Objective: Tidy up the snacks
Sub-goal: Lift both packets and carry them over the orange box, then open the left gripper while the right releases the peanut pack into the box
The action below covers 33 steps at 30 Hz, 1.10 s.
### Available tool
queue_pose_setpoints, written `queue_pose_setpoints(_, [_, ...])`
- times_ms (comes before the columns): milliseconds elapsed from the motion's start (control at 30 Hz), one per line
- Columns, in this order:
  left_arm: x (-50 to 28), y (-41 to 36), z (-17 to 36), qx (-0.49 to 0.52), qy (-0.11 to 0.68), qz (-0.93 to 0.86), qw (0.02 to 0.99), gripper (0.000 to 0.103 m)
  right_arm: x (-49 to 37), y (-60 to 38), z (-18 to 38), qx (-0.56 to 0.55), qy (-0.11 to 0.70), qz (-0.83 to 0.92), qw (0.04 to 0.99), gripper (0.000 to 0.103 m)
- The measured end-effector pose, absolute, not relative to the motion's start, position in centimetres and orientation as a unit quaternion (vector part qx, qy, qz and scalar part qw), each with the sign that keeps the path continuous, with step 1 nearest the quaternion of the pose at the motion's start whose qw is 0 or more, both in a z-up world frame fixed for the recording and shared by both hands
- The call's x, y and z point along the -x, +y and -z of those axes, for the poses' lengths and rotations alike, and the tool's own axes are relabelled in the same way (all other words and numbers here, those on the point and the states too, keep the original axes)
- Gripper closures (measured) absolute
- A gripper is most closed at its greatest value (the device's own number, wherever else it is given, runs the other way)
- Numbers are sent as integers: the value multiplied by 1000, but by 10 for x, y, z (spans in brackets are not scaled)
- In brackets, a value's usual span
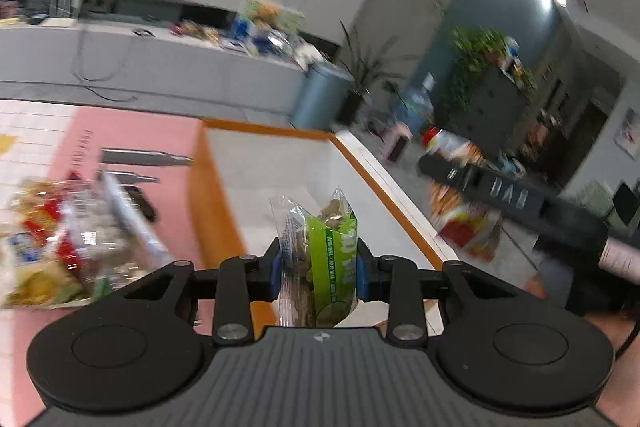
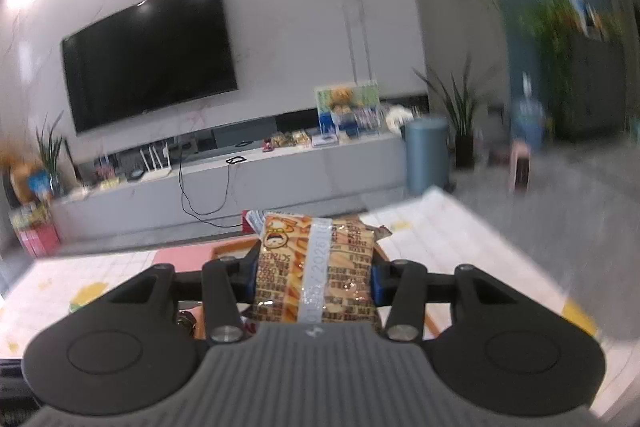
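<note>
**Me:** Gripping a small clear-and-green snack packet (image 1: 324, 259) in my left claw (image 1: 319, 277), blue pads (image 1: 359, 277) pressed flat on both its sides. The film is glossy and crinkled, with a sealed, serrated top edge; brown nuggets show through the clear part.

**Other:** Where is it held?

**Me:** Upright, raised over a white tray (image 1: 280, 171) with an orange rim, which lies on a pink mat (image 1: 120, 131) on the tabletop (image 1: 24, 131). To the left lies a loose heap of shiny snack bags (image 1: 60, 243), reds, yellows and clear plastic, too blurred to read. Two grey metal cylinders with tapered tips (image 1: 144, 157) rest on the mat beyond the heap.

**Other:** And your other side?

**Me:** My right claw (image 2: 314, 277) is clamped on a foil snack bag (image 2: 316, 267), orange and brown, puffy and rectangular, with a cartoon face at its upper left and a pale seam strip running down its middle. It sits crosswise between the pads, lifted above the tabletop (image 2: 440, 227), which is covered with a white gridded sheet.

**Other:** How are the claws angled?

**Me:** Both tip gently downward. From the left view my right claw (image 1: 472, 187) shows as a black bar at the right, off the tray's edge, with the colourful bag (image 1: 468, 227) hanging under it.
</note>
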<state>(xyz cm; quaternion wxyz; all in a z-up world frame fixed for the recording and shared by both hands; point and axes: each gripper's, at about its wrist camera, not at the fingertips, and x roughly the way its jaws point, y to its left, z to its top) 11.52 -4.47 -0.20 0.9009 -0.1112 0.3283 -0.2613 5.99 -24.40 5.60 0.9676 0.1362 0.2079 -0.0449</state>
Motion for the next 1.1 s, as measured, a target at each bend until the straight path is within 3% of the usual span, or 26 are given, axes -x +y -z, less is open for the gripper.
queue_pose_setpoints(133, [-145,-71,19,89,373,259,887,65,-66,-267,-38,-193,241,51,950,57])
queue_pose_setpoints(400, [-173,-86,45,83,421,220,876,63,-71,-267,-30,-190,249,58,948,57])
queue_pose_setpoints(933, [-121,-32,7,117,375,210,895,37,-85,-254,-13,-146,295,40,943,57])
queue_pose_setpoints(1100, [-113,-19,7,101,360,179,910,35,-102,-242,-3,-120,310,33,942,57])
